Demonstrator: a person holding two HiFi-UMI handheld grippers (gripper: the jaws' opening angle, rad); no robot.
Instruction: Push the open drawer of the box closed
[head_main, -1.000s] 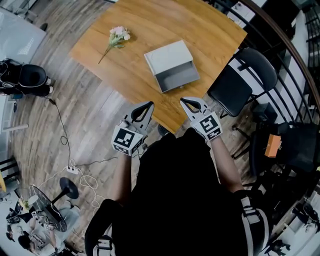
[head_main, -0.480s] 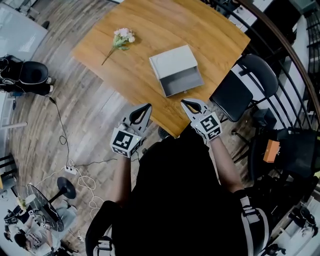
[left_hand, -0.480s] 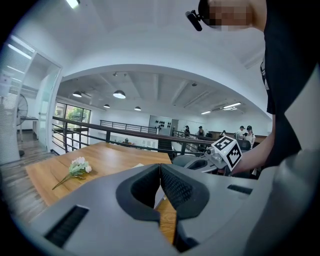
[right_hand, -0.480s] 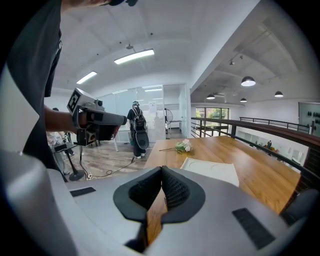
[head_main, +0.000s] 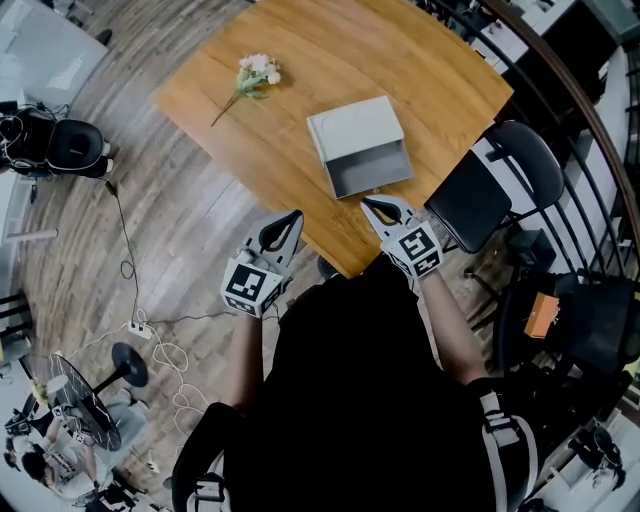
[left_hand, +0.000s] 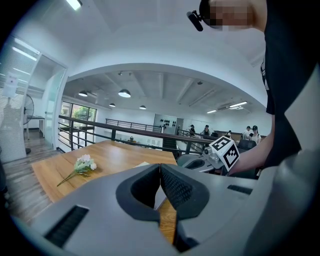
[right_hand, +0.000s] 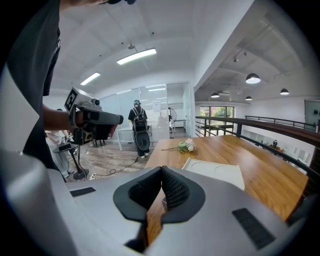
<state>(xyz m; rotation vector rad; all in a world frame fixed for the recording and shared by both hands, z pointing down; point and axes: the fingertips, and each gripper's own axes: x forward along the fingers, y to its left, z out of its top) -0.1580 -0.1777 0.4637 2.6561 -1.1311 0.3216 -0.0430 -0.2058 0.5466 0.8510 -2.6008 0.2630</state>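
A cable (head_main: 128, 268) is seen trailing over the wooden floor (head_main: 190, 240) at the left. On the left part of the wooden desk (head_main: 300, 50) a small sprig of pale flowers (head_main: 255, 72) is laid flat, well apart from everything else.

The left tool (head_main: 297, 214) is held off the near left edge of the desk, over the floor. In the left gripper view the left tool (left_hand: 160, 165) is seen shut, its dark ribbed pads pressed tip to tip with nothing gripped. A marker cube (head_main: 250, 284) printed with black-and-white squares is carried on it; the pattern is not readable text.

Right of centre on the desk the pale grey box (head_main: 357, 130) is found, with its drawer (head_main: 370, 168) pulled out on the side facing the person. Only the drawer's bare grey floor is seen inside it. In the right gripper view two faint rings are seen pressed into the top of the box (right_hand: 215, 172).

The right tool (head_main: 365, 201) is held at the near desk edge, near the drawer front but apart from it. In the right gripper view the right tool (right_hand: 161, 169) is likewise seen closed, pads touching, with nothing caught in them. A similar marker cube (head_main: 418, 251) is borne on it.

A black chair (head_main: 485, 190) is placed beside the right edge of the desk.
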